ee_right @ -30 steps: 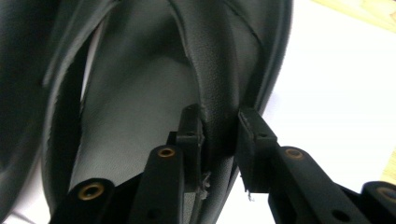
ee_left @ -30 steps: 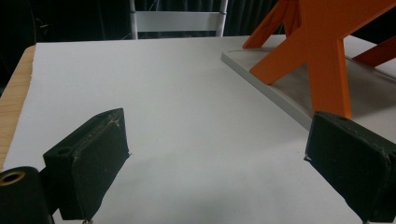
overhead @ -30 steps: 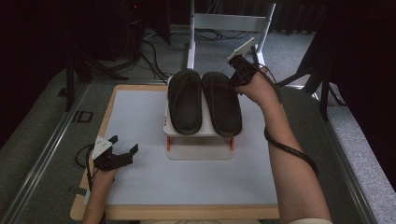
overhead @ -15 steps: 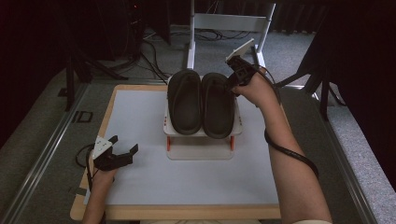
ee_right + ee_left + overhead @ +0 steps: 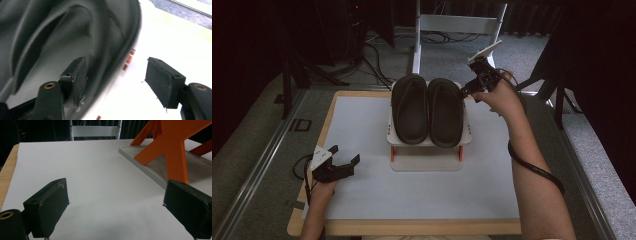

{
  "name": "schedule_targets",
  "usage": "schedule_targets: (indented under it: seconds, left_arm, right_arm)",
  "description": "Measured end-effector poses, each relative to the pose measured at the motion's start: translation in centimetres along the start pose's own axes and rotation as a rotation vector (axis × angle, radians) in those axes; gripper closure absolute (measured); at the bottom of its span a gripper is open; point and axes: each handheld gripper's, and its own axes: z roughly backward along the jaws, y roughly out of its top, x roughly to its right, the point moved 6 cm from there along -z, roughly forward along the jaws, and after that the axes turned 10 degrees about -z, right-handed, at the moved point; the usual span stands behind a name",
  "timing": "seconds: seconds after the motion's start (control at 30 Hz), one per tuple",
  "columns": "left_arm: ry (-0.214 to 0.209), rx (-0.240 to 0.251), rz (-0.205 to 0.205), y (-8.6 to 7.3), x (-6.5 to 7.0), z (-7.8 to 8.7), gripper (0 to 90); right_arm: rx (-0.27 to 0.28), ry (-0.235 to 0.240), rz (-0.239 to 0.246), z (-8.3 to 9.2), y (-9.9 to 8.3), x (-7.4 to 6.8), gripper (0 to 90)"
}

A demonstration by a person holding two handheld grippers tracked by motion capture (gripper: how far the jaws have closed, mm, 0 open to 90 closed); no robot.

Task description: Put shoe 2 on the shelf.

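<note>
Two black slippers lie side by side on a small white rack [image 5: 467,139] with orange legs: the left slipper [image 5: 409,107] and the right slipper [image 5: 444,114]. My right gripper [image 5: 468,91] hovers at the right slipper's far right edge. Its jaws have just been opening and stand apart. In the right gripper view the right gripper [image 5: 120,77] has the slipper's rim [image 5: 110,50] running past the left pad, and neither pad presses on it. My left gripper [image 5: 346,154] rests low over the table's near left, open, with nothing between the left gripper [image 5: 116,202] pads.
The white board [image 5: 362,125] sits on a wood-edged table. The rack's grey base plate [image 5: 150,170] and orange legs [image 5: 175,150] stand close to the left gripper's right. A white frame [image 5: 462,22] and cables [image 5: 377,65] lie on the floor behind the table.
The right gripper's jaws have opened off the right slipper's edge, and the hand has drawn back a little to the right. The left gripper has kept still.
</note>
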Motion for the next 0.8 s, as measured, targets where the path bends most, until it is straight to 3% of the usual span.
schedule_targets:
  seconds: [0.03, 0.3, 0.8]
  left_arm:
    - [0.0, 0.0, 0.0, 0.0, 0.0, 0.0, 5.6]
    - [0.001, 0.0, -0.002, 0.0, 0.0, 0.0, 5.6]
    - [0.002, -0.001, 0.001, 0.0, 0.0, 0.0, 5.6]
  right_arm:
    - [0.009, -0.022, 0.007, 0.1, -0.1, 0.3, 28.6]
    - [0.051, -0.011, 0.0, 0.0, -1.5, 2.7, 18.8]
    - [0.064, -0.014, -0.049, -3.0, -5.8, 7.7, 17.6]
